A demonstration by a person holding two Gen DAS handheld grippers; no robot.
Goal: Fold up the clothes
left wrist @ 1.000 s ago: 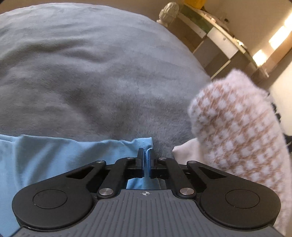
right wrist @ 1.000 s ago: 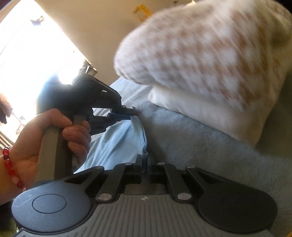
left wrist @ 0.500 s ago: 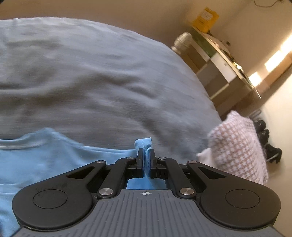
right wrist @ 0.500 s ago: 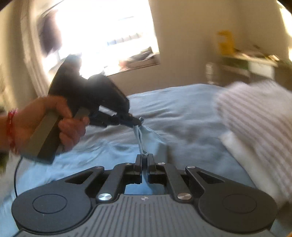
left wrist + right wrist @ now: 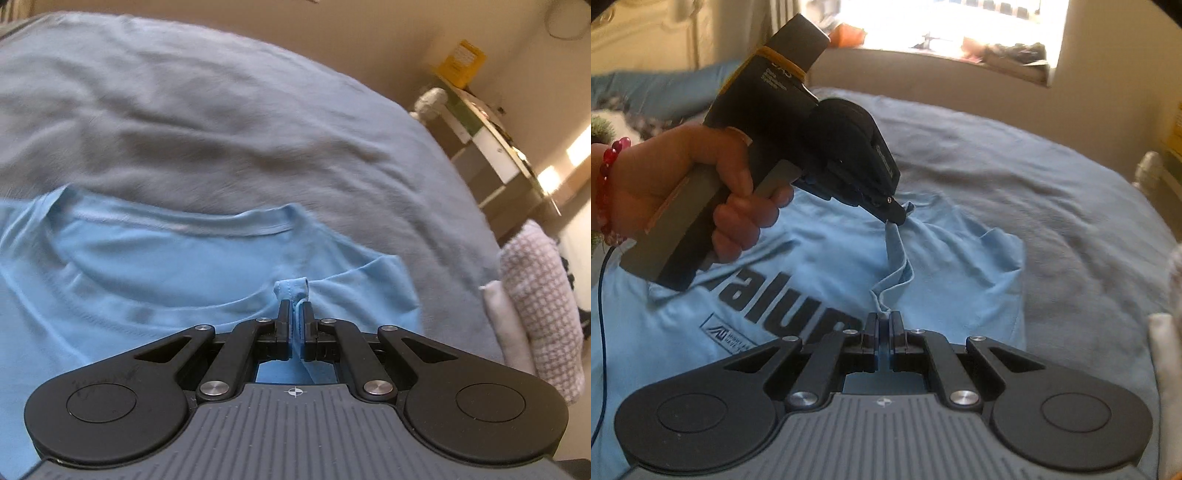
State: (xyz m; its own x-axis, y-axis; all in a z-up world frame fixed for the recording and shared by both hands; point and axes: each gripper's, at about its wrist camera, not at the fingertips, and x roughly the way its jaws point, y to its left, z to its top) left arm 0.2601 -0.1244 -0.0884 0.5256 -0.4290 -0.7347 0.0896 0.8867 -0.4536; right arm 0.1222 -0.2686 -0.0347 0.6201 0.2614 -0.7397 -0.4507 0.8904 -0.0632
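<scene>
We've got the right gripper [image 5: 885, 325] clamped on a fold of the blue t-shirt [image 5: 820, 258], fingers together on it. Just beyond, left gripper [image 5: 899, 218] pinches the same fold, held by our hand [image 5: 701, 184]. Shirt lies spread on the grey bed [image 5: 1052, 192]; checked blanket [image 5: 539, 302] beside the shirt.
</scene>
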